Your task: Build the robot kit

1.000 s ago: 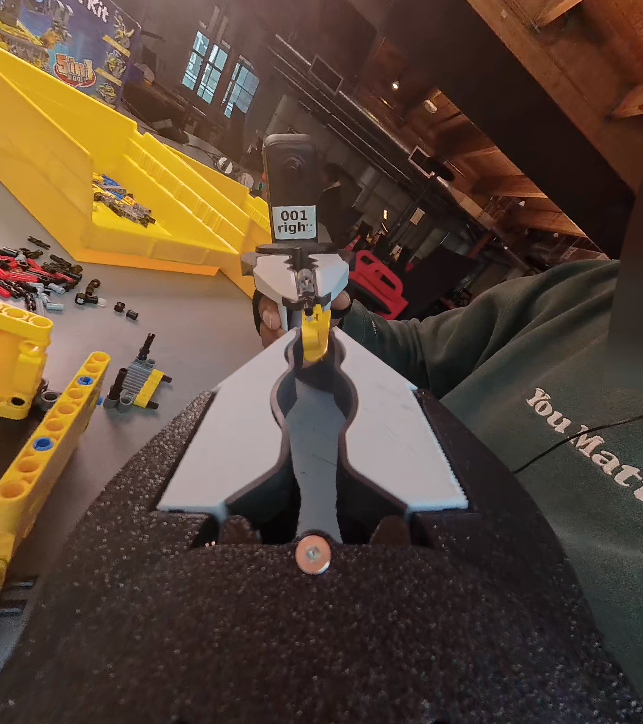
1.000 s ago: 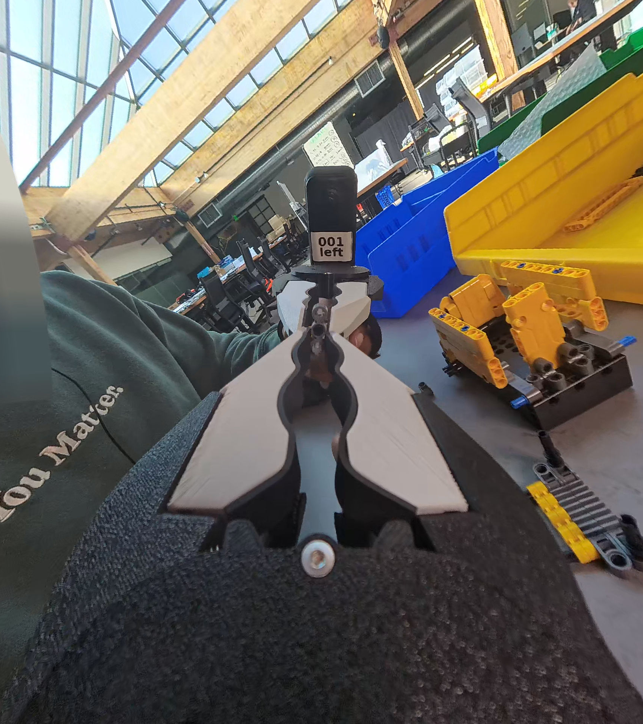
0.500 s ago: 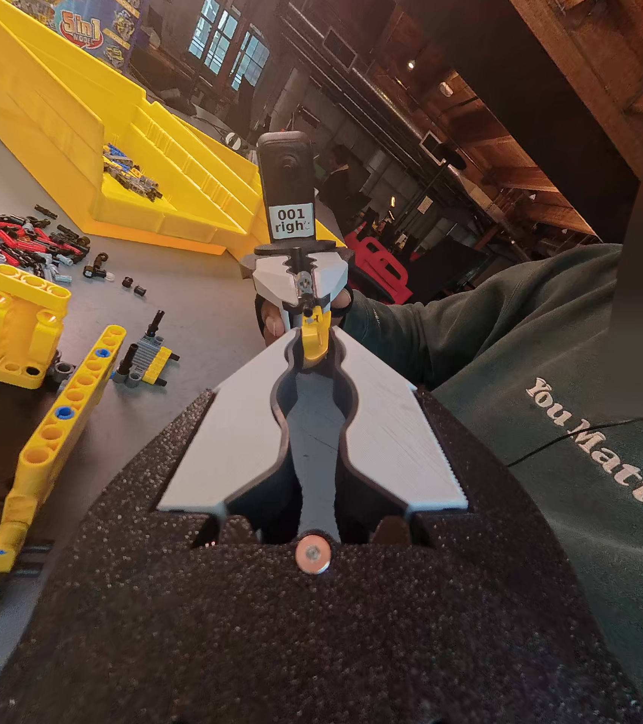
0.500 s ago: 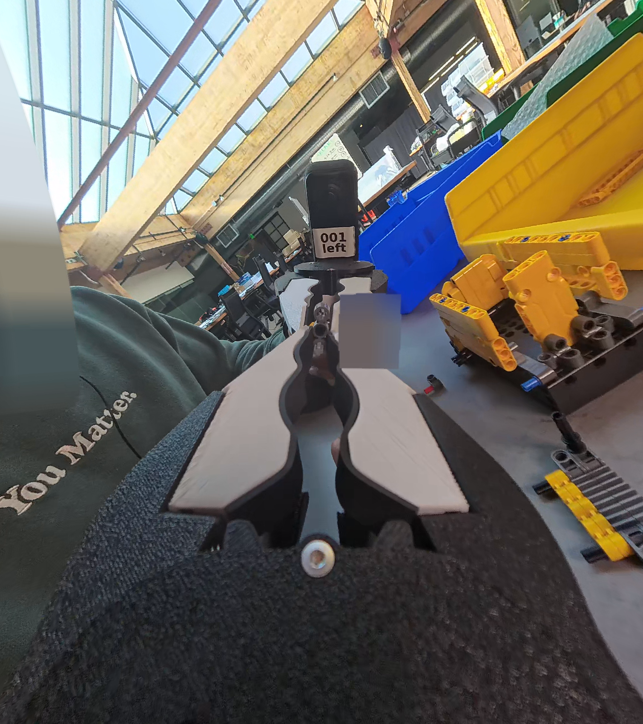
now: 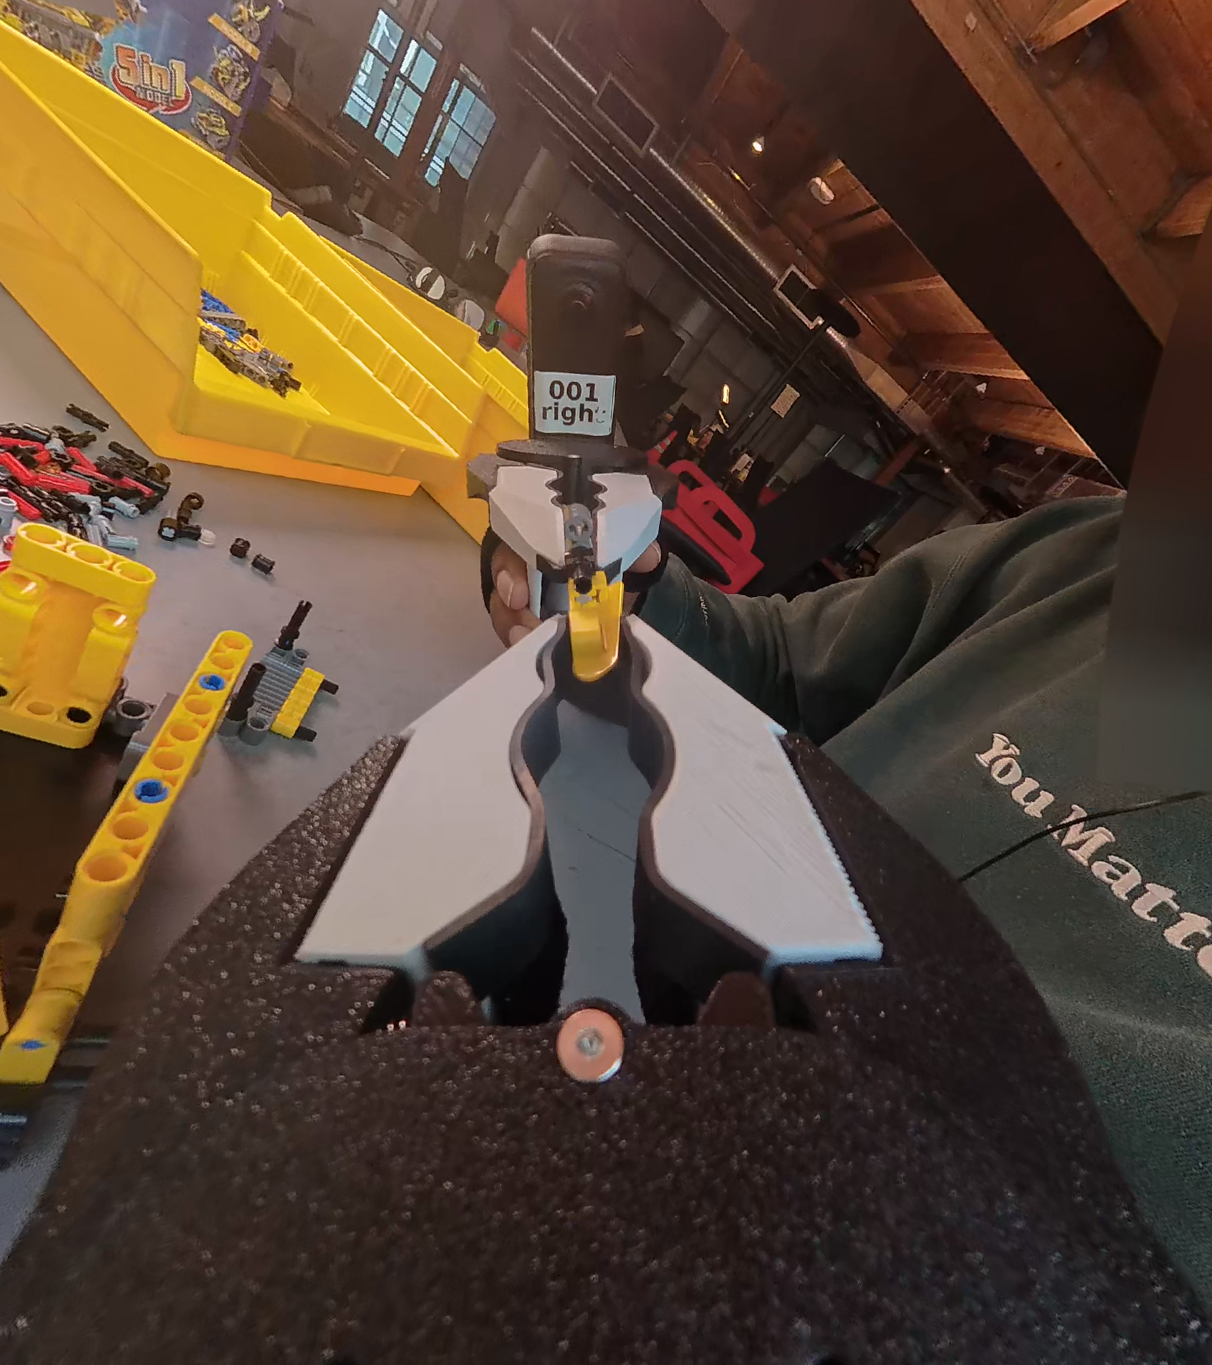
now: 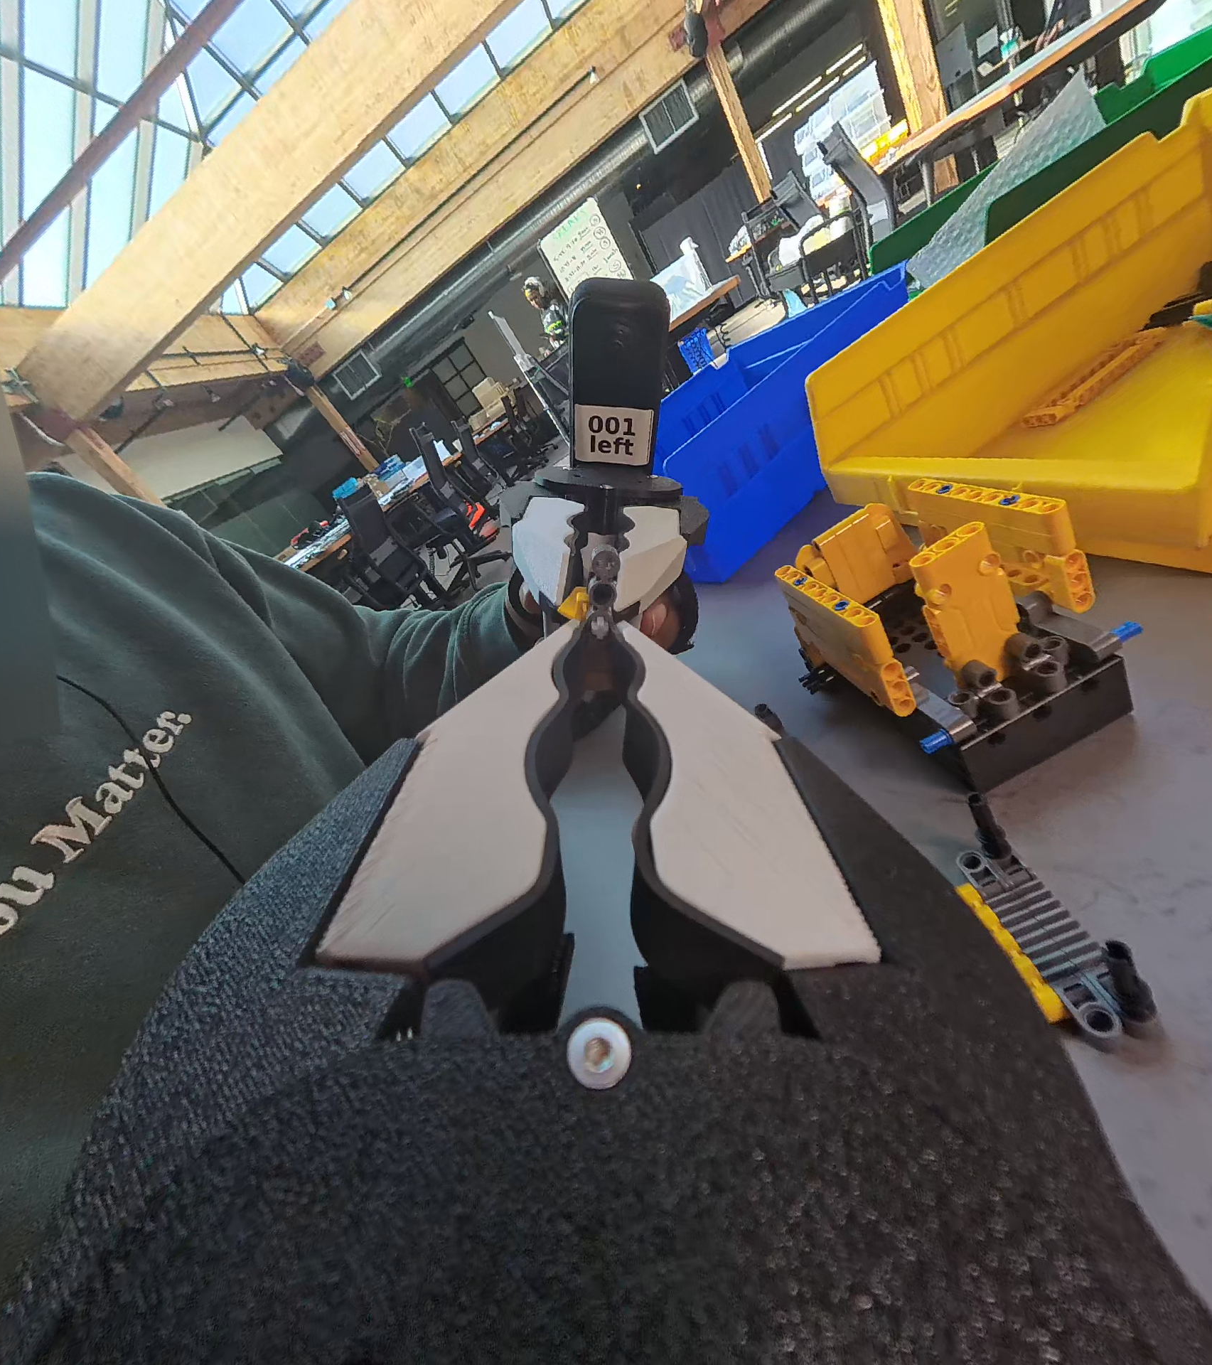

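Left gripper (image 5: pixel 591 641) pinches yellow piece (image 5: pixel 590 637); right gripper (image 6: pixel 599 634) grips pin (image 6: pixel 600 591).

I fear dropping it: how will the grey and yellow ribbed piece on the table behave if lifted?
The ribbed piece looks like hard plastic, so probably stiff and light. It lies flat, so unlikely to roll. Its black pins stick out and may snag.

The left tongs (image 5: pixel 591 642) and the right tongs (image 6: pixel 599 628) point at each other, tip to tip, raised above the counter. Both are closed down to a narrow gap at the tips. A hand (image 5: pixel 514 591) grips the right handle, another hand (image 6: pixel 662 617) the left handle, both in dark green sleeves (image 5: pixel 846 650).
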Available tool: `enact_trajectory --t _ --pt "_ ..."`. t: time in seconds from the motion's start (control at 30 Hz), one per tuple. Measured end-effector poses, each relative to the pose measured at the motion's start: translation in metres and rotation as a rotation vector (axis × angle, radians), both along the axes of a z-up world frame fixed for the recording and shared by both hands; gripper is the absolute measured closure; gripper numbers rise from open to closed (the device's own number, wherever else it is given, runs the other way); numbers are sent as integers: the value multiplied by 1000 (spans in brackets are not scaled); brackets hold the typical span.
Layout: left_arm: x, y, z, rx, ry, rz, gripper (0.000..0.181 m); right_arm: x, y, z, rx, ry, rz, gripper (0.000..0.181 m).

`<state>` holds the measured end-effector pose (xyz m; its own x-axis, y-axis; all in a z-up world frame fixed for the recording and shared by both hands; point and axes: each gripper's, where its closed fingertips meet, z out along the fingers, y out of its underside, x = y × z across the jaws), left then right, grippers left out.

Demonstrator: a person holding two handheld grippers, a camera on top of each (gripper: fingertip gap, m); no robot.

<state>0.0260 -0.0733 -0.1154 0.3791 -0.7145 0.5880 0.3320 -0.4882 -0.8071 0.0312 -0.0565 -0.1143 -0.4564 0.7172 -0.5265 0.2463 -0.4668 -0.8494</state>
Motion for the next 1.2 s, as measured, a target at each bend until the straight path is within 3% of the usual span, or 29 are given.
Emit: enact_trajectory --t 0.43,0.57,0.63,0.77,0.83,1.0,1.2 --pt "10 -7 -21 -52 101 -69 171 6 -6 -16 58 -64 50 178" --pt "44 -15 -42 -74 188 -169 171 3 -32 -30 172 -111 134 181" --pt "29 -7 -42 -97 162 -131 171 3 -18 -32 194 -122 70 181" --pt "32 -7 -55 -116 234 -148 171 9 -7 -28 205 -116 61 178" --pt "34 -6 -62 -128 280 -161 171 6 -8 -35 233 -147 69 168" --pt "45 -10 -76 -120 420 -192 171 2 -22 -48 267 -209 123 166" --pt "49 -16 -84 -106 492 -214 171 3 -33 -58 274 -245 186 177"
